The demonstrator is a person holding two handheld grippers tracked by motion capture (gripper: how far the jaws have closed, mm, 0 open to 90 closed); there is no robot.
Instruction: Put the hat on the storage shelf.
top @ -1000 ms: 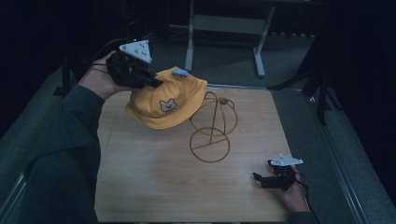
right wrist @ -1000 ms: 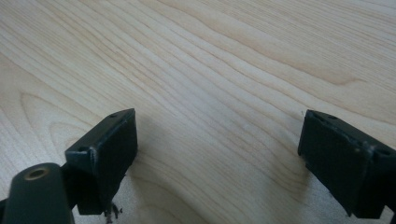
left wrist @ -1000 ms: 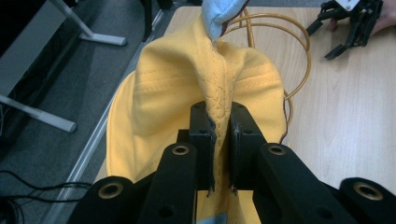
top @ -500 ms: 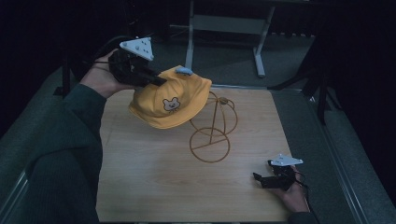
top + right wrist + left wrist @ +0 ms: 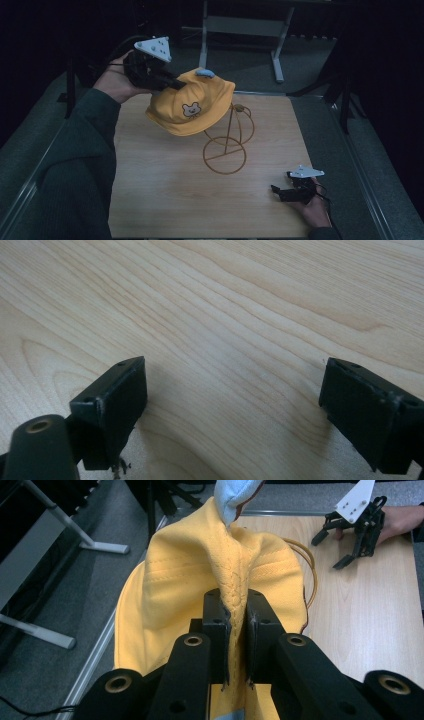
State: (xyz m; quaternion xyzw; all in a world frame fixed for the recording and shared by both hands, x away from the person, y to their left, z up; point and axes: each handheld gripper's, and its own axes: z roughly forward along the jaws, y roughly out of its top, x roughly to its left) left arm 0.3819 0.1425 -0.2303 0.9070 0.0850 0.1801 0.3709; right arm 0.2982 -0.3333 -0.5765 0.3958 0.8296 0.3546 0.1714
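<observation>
A yellow child's cap (image 5: 192,105) with a small bear face and a pale blue top button hangs in the air over the far left of the wooden table (image 5: 160,200). My left gripper (image 5: 177,84) is shut on a fold of its fabric (image 5: 235,615). The cap's right side hides part of a golden wire stand (image 5: 227,145) at the table's middle. My right gripper (image 5: 279,191) rests low at the near right corner, jaws wide apart over bare wood (image 5: 235,340); it also appears far off as the right gripper (image 5: 332,547) in the left gripper view.
The stand has a round wire base and an upright loop. Grey floor borders the table on all sides, and a metal frame (image 5: 240,30) stands beyond its far edge. A dark green sleeve (image 5: 75,160) runs along the left side.
The left gripper has carried the cap slightly up and to the right, toward the wire stand. The right gripper has stayed in place.
</observation>
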